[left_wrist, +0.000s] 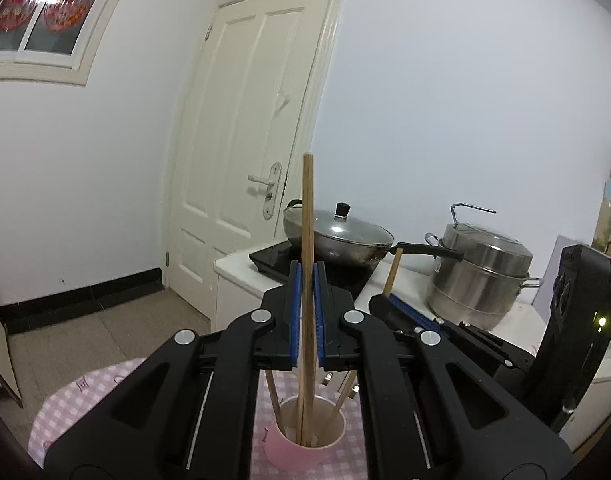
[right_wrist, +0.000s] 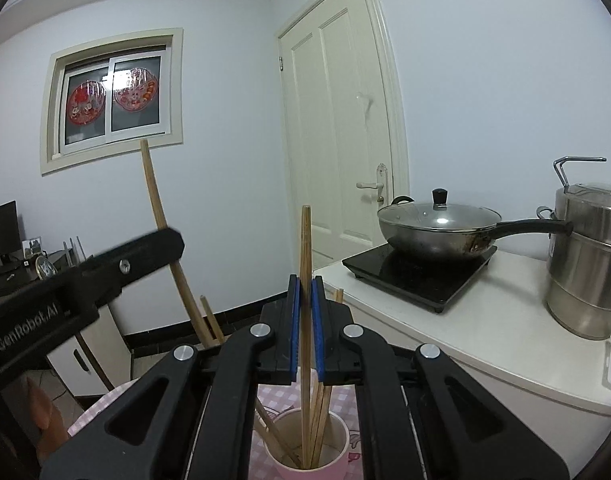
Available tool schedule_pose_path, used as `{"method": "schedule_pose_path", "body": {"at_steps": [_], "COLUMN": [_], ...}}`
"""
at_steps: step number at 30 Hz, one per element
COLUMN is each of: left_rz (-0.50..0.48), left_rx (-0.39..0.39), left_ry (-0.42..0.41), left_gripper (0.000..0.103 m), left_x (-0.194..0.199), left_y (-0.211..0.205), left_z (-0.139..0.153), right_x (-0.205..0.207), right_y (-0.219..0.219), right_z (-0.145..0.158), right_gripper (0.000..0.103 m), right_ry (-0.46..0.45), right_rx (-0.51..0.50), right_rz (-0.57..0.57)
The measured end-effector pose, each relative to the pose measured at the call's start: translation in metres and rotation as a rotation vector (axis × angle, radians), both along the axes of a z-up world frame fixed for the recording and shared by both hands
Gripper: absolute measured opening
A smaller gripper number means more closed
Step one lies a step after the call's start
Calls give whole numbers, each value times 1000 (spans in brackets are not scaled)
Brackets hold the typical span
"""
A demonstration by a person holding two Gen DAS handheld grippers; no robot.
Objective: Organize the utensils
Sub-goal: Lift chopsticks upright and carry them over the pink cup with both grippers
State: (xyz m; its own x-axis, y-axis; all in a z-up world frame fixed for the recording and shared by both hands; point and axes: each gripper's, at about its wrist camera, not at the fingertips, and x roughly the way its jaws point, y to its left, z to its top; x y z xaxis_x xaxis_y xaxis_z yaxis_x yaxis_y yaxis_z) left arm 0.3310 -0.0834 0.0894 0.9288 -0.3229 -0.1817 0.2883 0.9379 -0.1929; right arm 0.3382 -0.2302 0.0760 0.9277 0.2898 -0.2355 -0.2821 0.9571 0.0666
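Note:
A pink cup [left_wrist: 281, 454] [right_wrist: 337, 468] stands on a pink checked tablecloth [left_wrist: 85, 400] and holds several wooden chopsticks. My left gripper [left_wrist: 307, 270] is shut on one upright chopstick [left_wrist: 308, 208], and that chopstick's lower end reaches into the cup. My right gripper [right_wrist: 305, 280] is shut on another upright chopstick [right_wrist: 305, 240], which also dips into the cup. Each wrist view shows the other gripper close beside it: the right gripper [left_wrist: 385, 300] with its stick [left_wrist: 393, 270], and the left gripper [right_wrist: 161, 246] with its stick [right_wrist: 153, 192].
A white counter [right_wrist: 485, 320] at the right carries a black induction hob [right_wrist: 417, 276] with a lidded wok [right_wrist: 437, 228] and a steel steamer pot [right_wrist: 585, 264]. A closed door [right_wrist: 337, 140] and a window [right_wrist: 113, 100] lie behind.

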Motion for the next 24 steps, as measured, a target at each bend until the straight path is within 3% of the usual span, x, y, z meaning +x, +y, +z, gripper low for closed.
{"method": "schedule_pose_path", "body": {"at_steps": [4, 22, 24], "left_rz": [-3, -18, -11], "left_rx": [1, 116, 120], "left_ry": [1, 200, 193], "left_gripper": [6, 7, 7], "left_x": [4, 27, 26], "left_y": [-5, -5, -3], "left_z": [-6, -84, -88], "right_x": [-1, 1, 2], "right_y": [-1, -7, -7], "right_z": [-3, -47, -52], "right_gripper": [4, 5, 5], "right_ry": [7, 124, 139], "right_rx": [1, -16, -20], "right_rz": [2, 1, -1]}}
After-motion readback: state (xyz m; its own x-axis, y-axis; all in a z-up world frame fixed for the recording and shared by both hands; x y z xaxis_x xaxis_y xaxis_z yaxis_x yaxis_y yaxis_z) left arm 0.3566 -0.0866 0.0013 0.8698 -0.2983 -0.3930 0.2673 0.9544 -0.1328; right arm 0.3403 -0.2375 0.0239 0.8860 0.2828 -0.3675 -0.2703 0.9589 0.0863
